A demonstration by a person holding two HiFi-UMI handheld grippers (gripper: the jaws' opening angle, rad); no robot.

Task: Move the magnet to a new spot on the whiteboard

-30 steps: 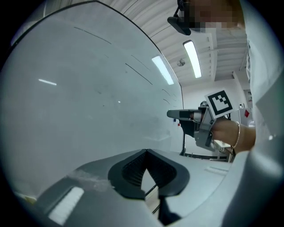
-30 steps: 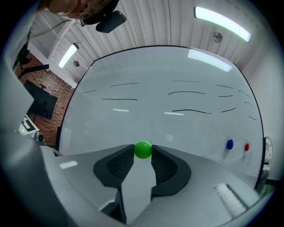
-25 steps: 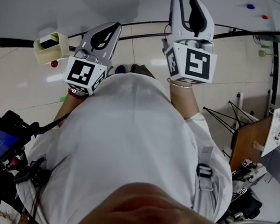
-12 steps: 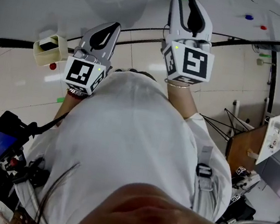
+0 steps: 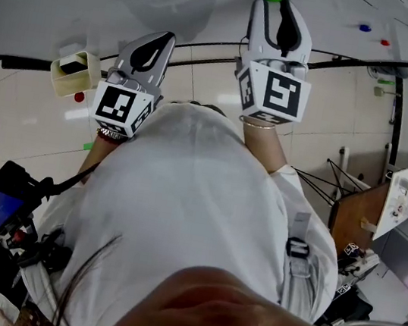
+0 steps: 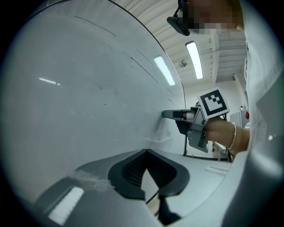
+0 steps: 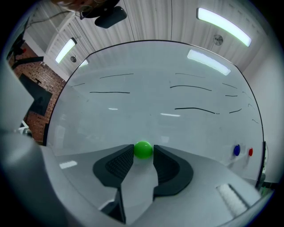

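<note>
Well, right gripper [image 7: 143,153]: jaws clamped on the green magnet [image 7: 143,149], pinching the little ball at the very tips, one dark pad on each side.
Green magnet's spot: low on the whiteboard [image 7: 146,113] in the right gripper view, below the black pen lines [image 7: 195,109]; from the head view it sits at the top of the picture, right at the board's surface.
Side look: the left gripper view catches the right gripper from the side, nose against the board, marker cube [image 6: 212,103] facing the camera, a hand [image 6: 224,133] with a bracelet wrapped round the grip.
Left gripper [image 6: 146,152]: jaws closed tip to tip, nothing between them; held up close to the board, to the left of the right one and lower.
Other magnets: a blue magnet [image 7: 236,150] and a red magnet [image 7: 250,152] side by side near the board's right edge, well apart from the green one.
Cream holder [image 5: 75,72]: fixed at the board's lower edge, just left of the left gripper in the head view, something dark inside that can't be made out.
Person: white sleeves, both arms raised toward the board.
</note>
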